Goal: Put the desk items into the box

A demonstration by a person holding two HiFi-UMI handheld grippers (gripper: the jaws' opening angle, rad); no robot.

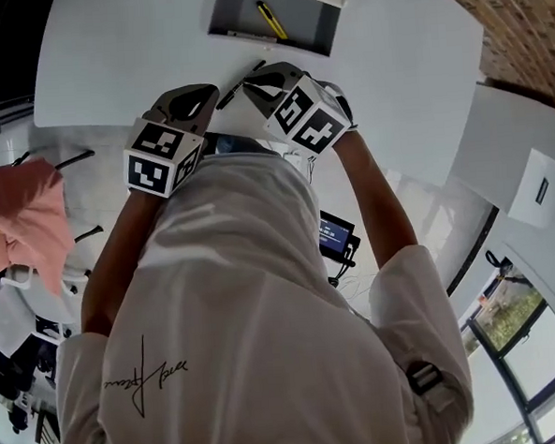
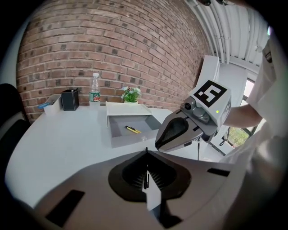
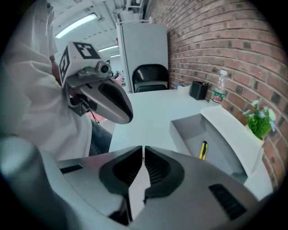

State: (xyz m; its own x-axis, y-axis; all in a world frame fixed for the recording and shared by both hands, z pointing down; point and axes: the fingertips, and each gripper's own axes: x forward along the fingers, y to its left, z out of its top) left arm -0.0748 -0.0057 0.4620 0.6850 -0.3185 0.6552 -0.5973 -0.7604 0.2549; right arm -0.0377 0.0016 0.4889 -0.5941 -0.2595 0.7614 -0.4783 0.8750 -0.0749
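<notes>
Left tongs and right tongs are both closed on nothing. A thin dark pen lies on the tabletop by their tips, short of the box. It is likely light, stiff and roll-prone, so pinch it mid-length.

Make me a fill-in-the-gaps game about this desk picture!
1. Inside the grey box lies a ____ and black tool.
2. The wall is built of red ____.
3. The water bottle stands between the black holder and the little green ____.

Missing words: yellow; bricks; plant.
</notes>
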